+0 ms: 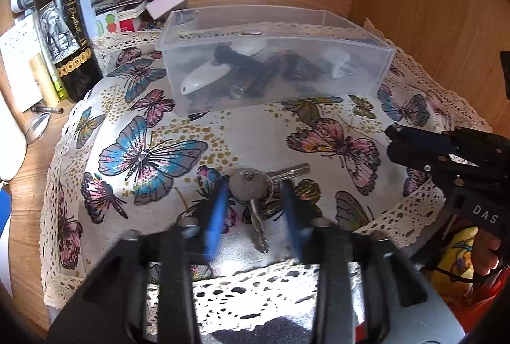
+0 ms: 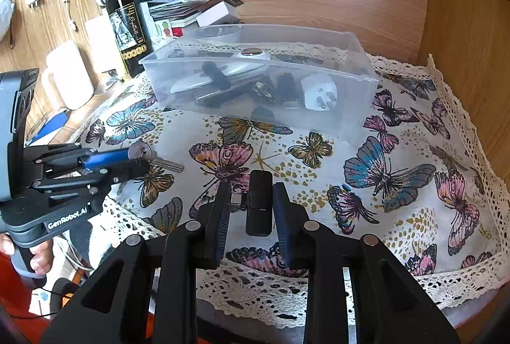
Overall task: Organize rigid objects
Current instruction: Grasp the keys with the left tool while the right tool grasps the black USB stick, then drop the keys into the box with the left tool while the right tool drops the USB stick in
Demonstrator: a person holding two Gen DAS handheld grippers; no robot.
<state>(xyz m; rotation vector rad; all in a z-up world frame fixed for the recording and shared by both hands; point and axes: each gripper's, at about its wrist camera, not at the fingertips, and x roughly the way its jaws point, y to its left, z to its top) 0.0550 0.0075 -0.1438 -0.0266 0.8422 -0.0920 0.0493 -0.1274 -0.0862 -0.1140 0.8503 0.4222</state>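
1. Two pickups lined up at once, both still at the reach-in stage; clear plastic storage box point(image 2: 261, 79) at the back of the butterfly-print tablecloth point(image 2: 398, 133) already half full of small stuff (white plug, black bits).
2. Left gripper point(image 1: 255, 194): blue pads spread wide either side of the bunch of silver metal keys point(image 1: 255, 184) lying flat on the cloth. Not pinching yet.
3. Right gripper point(image 2: 251, 204): also spread, straddling the small black rectangular gadget point(image 2: 259, 204). Looks close, but contact hard to call.
4. Next up, probably: squeeze shut, lift straight, carry over the box rim, drop in. Keys thin and flat, so a low grip needed.
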